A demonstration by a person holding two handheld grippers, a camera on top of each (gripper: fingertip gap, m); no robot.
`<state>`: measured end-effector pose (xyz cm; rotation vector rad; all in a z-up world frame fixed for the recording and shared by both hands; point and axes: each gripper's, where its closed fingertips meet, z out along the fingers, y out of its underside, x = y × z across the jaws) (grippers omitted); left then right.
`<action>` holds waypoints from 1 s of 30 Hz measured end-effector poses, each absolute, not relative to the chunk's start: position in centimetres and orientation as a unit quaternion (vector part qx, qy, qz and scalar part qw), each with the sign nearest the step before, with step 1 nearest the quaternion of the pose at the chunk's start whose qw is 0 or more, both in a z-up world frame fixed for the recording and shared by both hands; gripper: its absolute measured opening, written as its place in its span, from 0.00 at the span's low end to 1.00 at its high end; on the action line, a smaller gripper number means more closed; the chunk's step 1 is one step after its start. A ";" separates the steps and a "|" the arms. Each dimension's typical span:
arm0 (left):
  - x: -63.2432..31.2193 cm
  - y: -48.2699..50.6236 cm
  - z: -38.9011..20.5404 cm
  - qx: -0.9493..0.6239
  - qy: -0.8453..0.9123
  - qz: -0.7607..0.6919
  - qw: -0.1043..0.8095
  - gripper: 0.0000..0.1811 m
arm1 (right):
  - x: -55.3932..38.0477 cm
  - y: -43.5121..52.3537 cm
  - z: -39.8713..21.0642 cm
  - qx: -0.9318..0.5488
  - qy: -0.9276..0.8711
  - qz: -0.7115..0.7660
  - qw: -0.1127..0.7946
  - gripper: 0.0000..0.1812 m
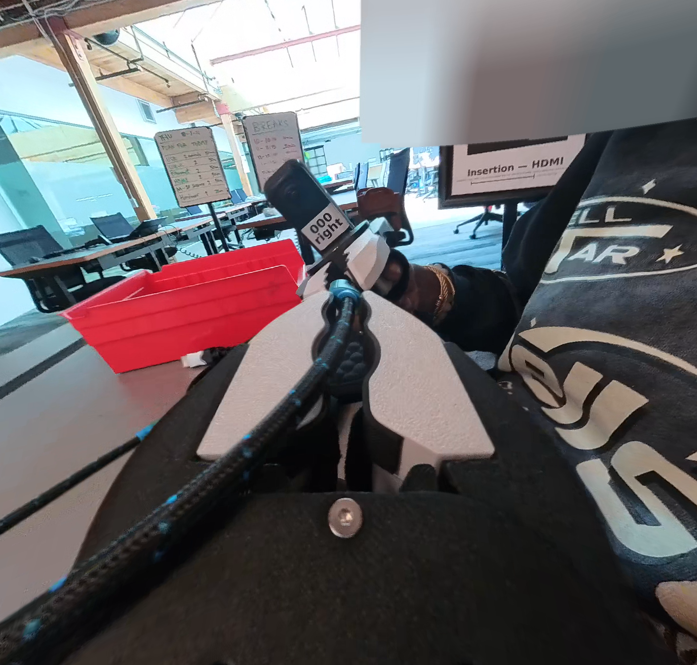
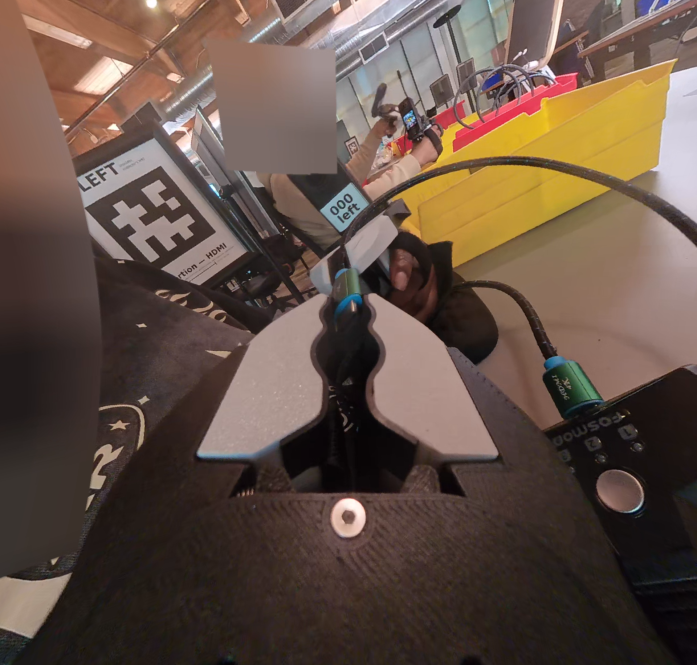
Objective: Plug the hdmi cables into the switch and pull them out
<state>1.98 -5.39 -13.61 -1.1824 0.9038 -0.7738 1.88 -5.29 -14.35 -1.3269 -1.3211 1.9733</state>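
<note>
Big yellow bin (image 2: pixel 528 164) far back on the pale table (image 2: pixel 622 288), with red trays (image 2: pixel 509 126) nested inside and loops of grey cable (image 2: pixel 486 88) poking out of the back one. Red bin (image 1: pixel 181 307) across the table in the left view, nothing visible in it from this low angle. Dark printed sweatshirt (image 1: pixel 603 345) filling one whole side, blocking most of what's behind. Framed sign (image 2: pixel 151 213) with a black-and-white marker propped behind it. Black switch box (image 2: pixel 622 458) at the right edge, one green plug (image 2: pixel 573 390) already seated in it, braided lead curling away. Left claw (image 1: pixel 345 303) clamped on a black braided cable (image 1: pixel 264 439) just behind its blue collar. Right claw (image 2: pixel 345 307) pinched on the other green plug (image 2: pixel 345 286), held up off the table, well clear of the switch box, tip to tip with the left claw.
</note>
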 end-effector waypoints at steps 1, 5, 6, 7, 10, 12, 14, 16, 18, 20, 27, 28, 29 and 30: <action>2.0 -5.4 -13.6 -0.525 0.400 -0.345 0.668 0.06 | 1.9 -5.3 -14.3 -0.477 -0.475 0.709 0.210 0.08; 1.9 -5.4 -13.7 -0.523 0.408 -0.328 0.673 0.06 | 1.8 -5.3 -14.4 -0.476 -0.473 0.712 0.205 0.08; 1.9 -5.4 -13.7 -0.521 0.411 -0.321 0.676 0.06 | 1.8 -5.3 -14.4 -0.477 -0.473 0.713 0.203 0.08; 1.9 -5.4 -13.6 -0.519 0.414 -0.313 0.680 0.06 | 1.8 -5.3 -14.4 -0.478 -0.472 0.713 0.204 0.08; 1.9 -5.4 -13.7 -0.515 0.421 -0.291 0.688 0.06 | 1.8 -5.2 -14.4 -0.480 -0.473 0.710 0.204 0.09; 1.8 -5.2 -13.9 -0.518 0.424 -0.279 0.689 0.05 | 1.8 -5.0 -14.6 -0.485 -0.478 0.701 0.211 0.09; 1.8 -5.1 -14.0 -0.521 0.425 -0.271 0.689 0.05 | 1.8 -4.7 -14.7 -0.485 -0.483 0.693 0.224 0.09; 1.7 -5.0 -14.0 -0.522 0.424 -0.267 0.690 0.05 | 2.3 -4.7 -14.2 -0.473 -0.493 0.691 0.236 0.16; 1.4 -4.9 -13.9 -0.524 0.419 -0.262 0.694 0.05 | 3.3 -4.0 -13.8 -0.470 -0.522 0.662 0.262 0.28; 1.2 -4.7 -13.9 -0.527 0.414 -0.261 0.695 0.06 | 4.4 -1.7 -15.0 -0.496 -0.575 0.558 0.335 0.35; 0.8 -4.2 -14.1 -0.540 0.403 -0.251 0.695 0.05 | 6.2 4.4 -23.5 -0.581 -0.687 0.243 0.362 0.29; 0.7 -4.2 -14.0 -0.539 0.401 -0.251 0.697 0.05 | 5.9 4.9 -24.7 -0.583 -0.696 0.212 0.361 0.30; 0.7 -4.2 -13.9 -0.537 0.400 -0.253 0.698 0.05 | 5.6 5.2 -25.4 -0.581 -0.703 0.190 0.364 0.30; 0.7 -4.3 -13.8 -0.535 0.399 -0.255 0.699 0.05 | 5.2 4.9 -25.1 -0.572 -0.703 0.201 0.371 0.27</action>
